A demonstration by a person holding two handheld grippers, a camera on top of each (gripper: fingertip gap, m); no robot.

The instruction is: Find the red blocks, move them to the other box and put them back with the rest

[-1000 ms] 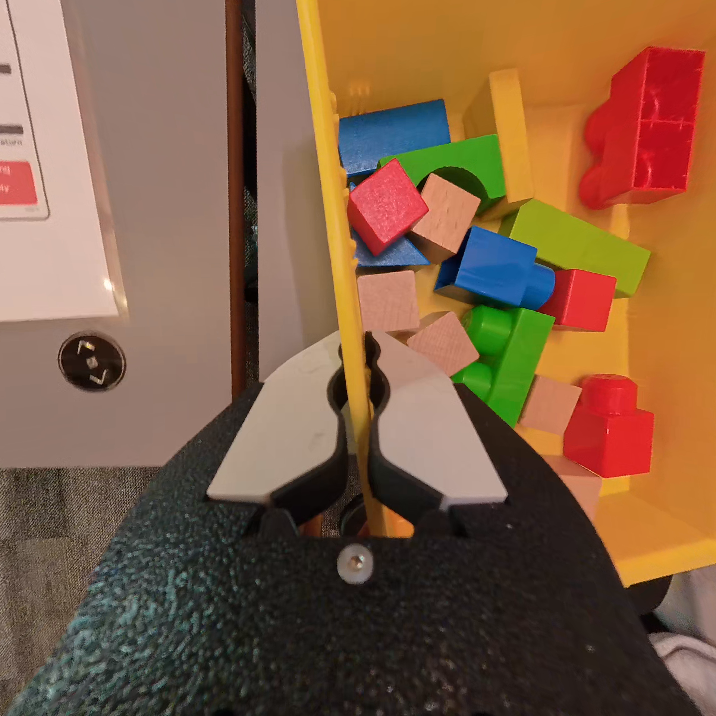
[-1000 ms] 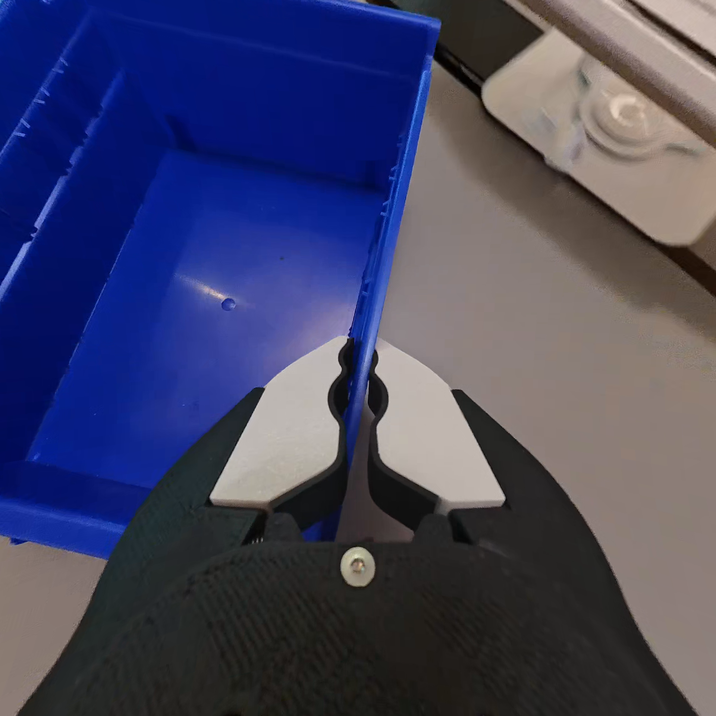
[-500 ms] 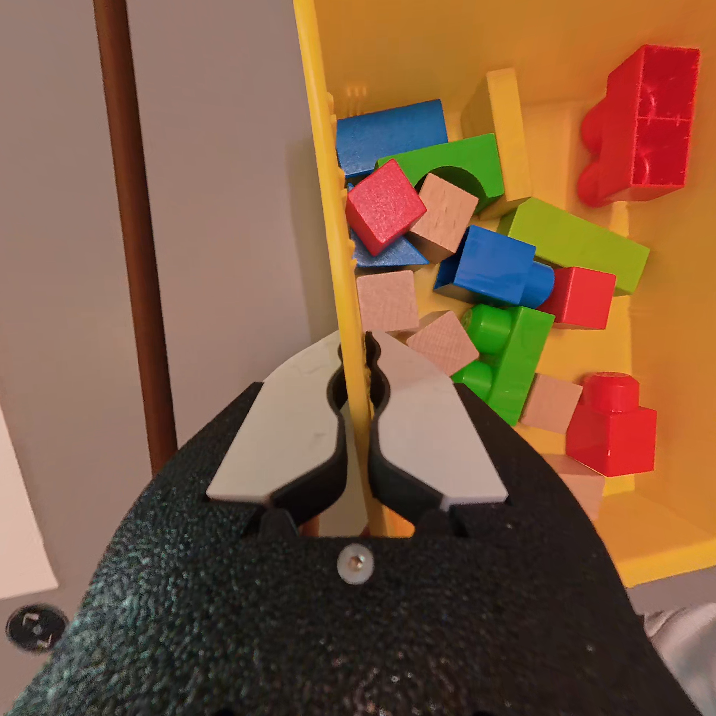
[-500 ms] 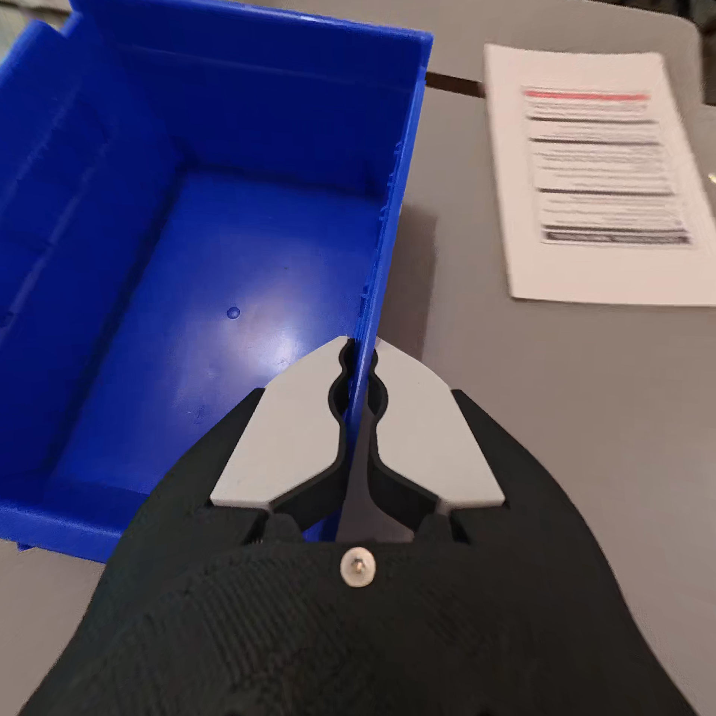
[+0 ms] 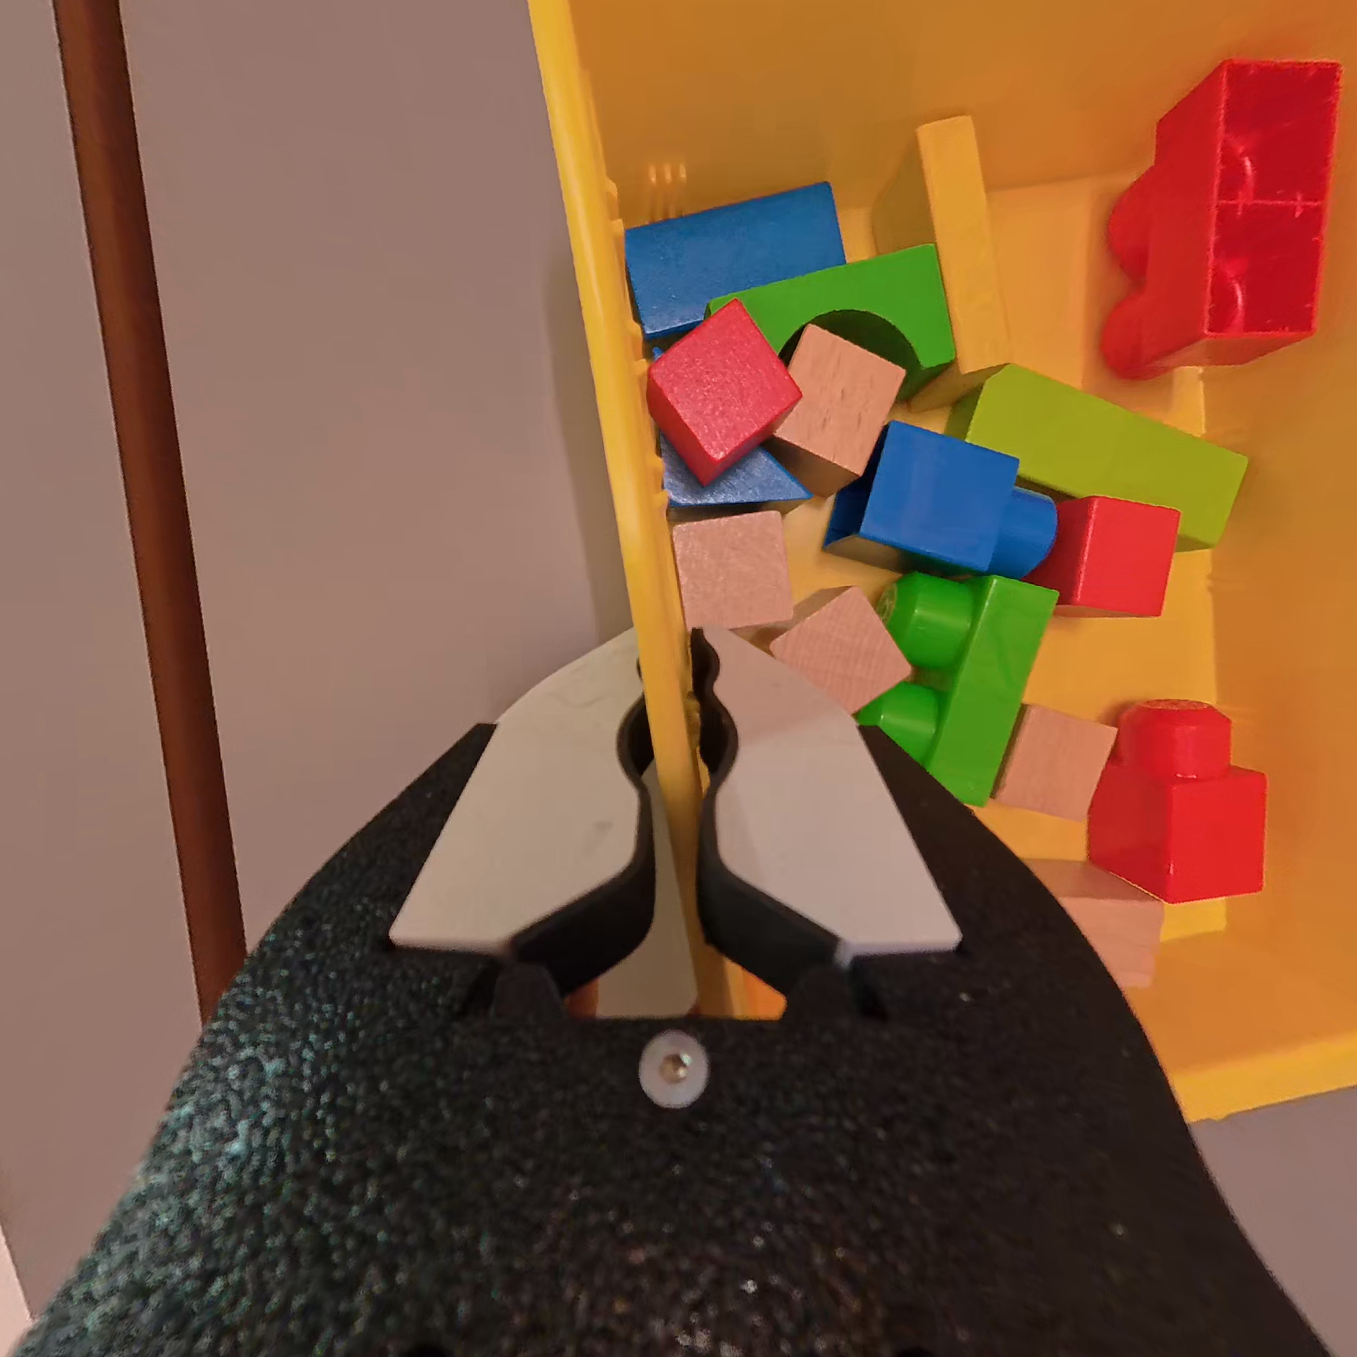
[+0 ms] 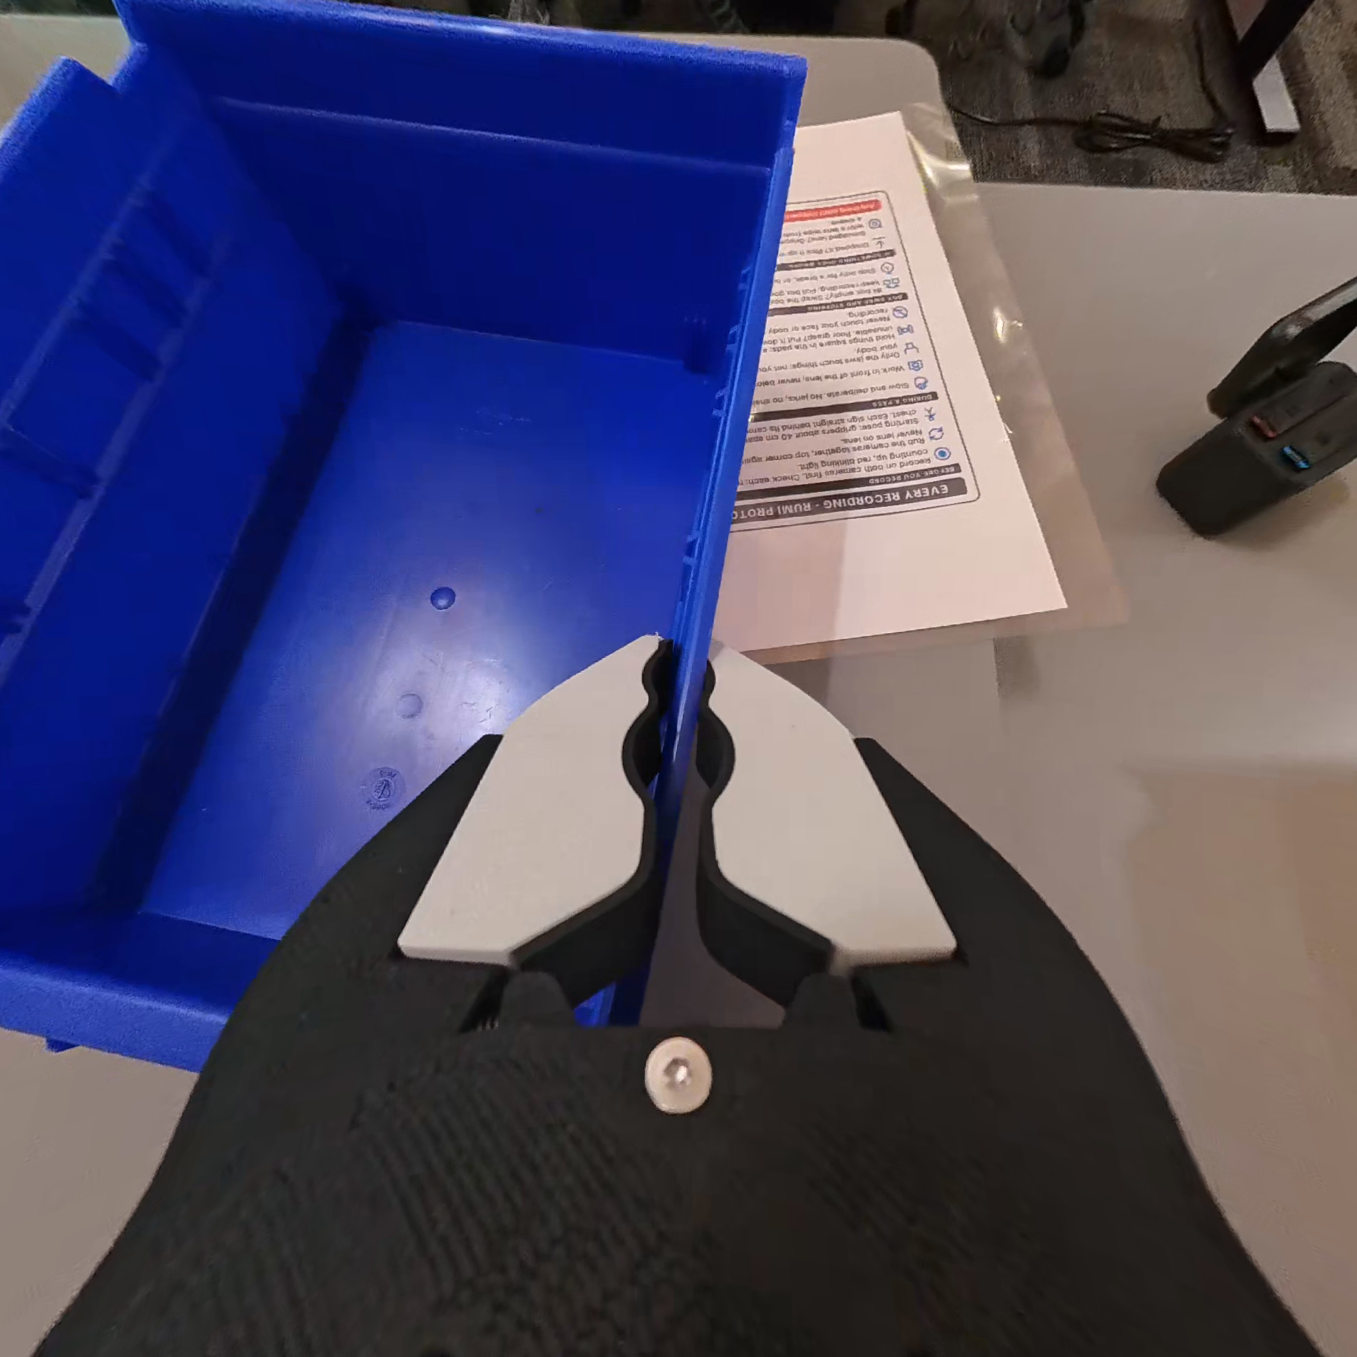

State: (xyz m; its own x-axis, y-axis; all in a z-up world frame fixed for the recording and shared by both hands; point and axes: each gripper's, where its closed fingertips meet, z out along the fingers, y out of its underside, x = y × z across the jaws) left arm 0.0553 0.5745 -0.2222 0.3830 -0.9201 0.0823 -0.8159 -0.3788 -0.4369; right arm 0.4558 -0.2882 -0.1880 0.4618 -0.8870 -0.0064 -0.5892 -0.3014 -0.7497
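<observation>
Your left wrist view shows the yellow box [image 5: 587, 220] full of blocks. Four are red: a red cube [image 5: 723, 389] by the wall, another red cube [image 5: 1109, 554], a red brick [image 5: 1241, 213] and a small red brick [image 5: 1182, 800]. Your right wrist view shows the blue box [image 6: 455, 183], a paper sheet [image 6: 881, 558] beside it and a black device [image 6: 1270, 448] on the grey table [image 6: 1175, 734].

Your left gripper [image 5: 670, 653] is almost closed, squeezing the yellow box's side wall. Your right gripper [image 6: 686, 653] is almost closed too, squeezing the blue box's side wall.
</observation>
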